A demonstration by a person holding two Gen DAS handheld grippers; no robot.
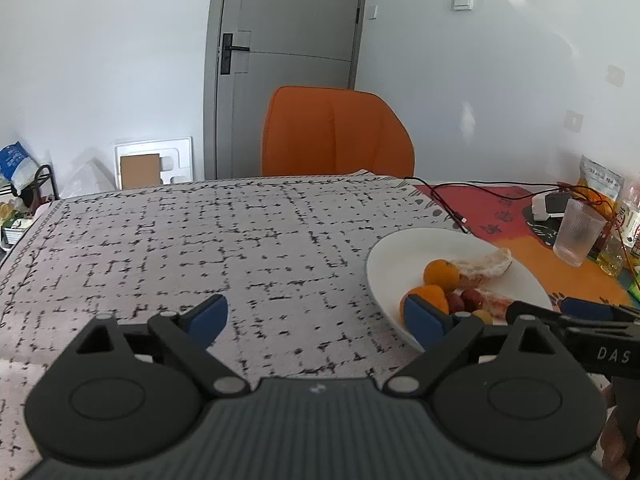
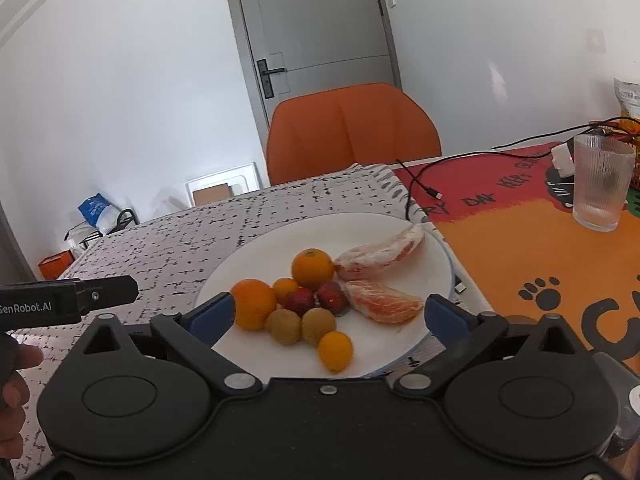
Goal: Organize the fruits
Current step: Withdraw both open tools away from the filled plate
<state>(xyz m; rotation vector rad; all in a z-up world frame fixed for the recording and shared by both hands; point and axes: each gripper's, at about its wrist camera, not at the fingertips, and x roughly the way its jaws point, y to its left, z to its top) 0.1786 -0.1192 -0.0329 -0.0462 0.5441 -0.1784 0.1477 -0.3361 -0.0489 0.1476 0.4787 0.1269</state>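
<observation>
Both claws stood wide apart and empty over the desk point(image 1: 240, 240). The right claw point(image 2: 328, 316) hovered before a white plate point(image 2: 248, 256) of fruit; the left claw point(image 1: 316, 314) was beside it.

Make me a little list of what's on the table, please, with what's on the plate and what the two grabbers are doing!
plate: white, on the speckled cloth
on plate: oranges, two red fruits, two brownish round fruits, a small yellow fruit, two peeled citrus pieces
glass: upright, on the orange mat, apart from the plate
cable: black, lying on the mat
left hand-held gripper: open, nothing between its fingers
right hand-held gripper: open, nothing gripped
chair: orange, behind the table
</observation>
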